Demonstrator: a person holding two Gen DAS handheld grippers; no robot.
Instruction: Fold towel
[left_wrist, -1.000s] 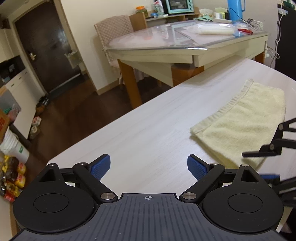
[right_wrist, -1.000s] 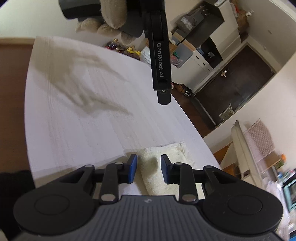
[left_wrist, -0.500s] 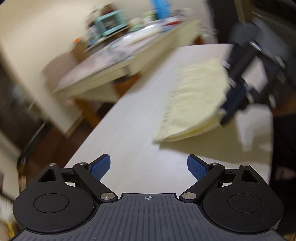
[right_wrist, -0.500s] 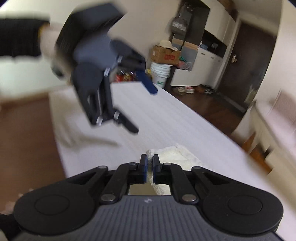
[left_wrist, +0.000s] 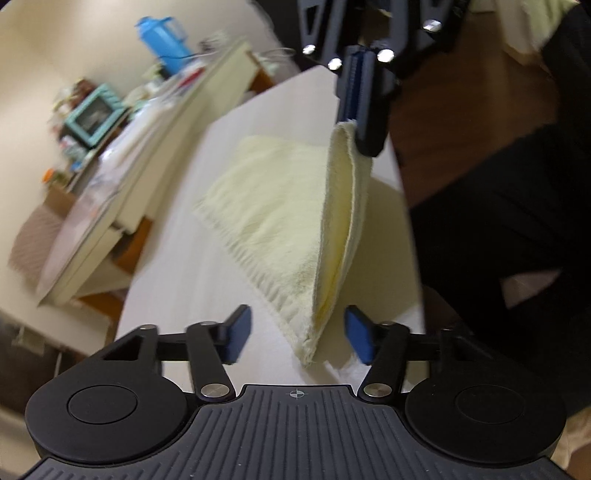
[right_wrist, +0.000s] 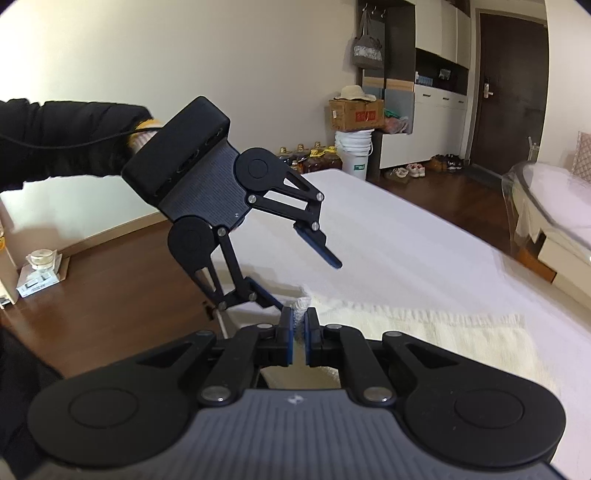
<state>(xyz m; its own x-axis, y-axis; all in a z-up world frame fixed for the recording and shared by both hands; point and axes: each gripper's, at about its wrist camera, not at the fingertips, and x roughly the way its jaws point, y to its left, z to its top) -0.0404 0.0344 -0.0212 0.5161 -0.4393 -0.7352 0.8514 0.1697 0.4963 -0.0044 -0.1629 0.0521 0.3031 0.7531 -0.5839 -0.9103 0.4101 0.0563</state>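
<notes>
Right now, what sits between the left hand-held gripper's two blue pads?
The towel's lifted corner hangs between the closing pads, not yet pinched, as the left wrist view shows; the right hand-held gripper holds its other corner.

Fluffy terry-cloth towel (left_wrist: 280, 206), matt white table (left_wrist: 177, 266)

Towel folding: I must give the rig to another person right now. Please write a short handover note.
Right gripper: shut on one towel corner, lifted off the table.
Left gripper: closing around the near corner, which sits between its fingers; pads not yet pressing on it.
Towel: pale yellow, far part flat on the white table, near edge raised and hanging between the two grippers.
Done: first corner gripped and raised.
Left: finish the left grip, carry both corners over to the far edge, lay down, release.
</notes>
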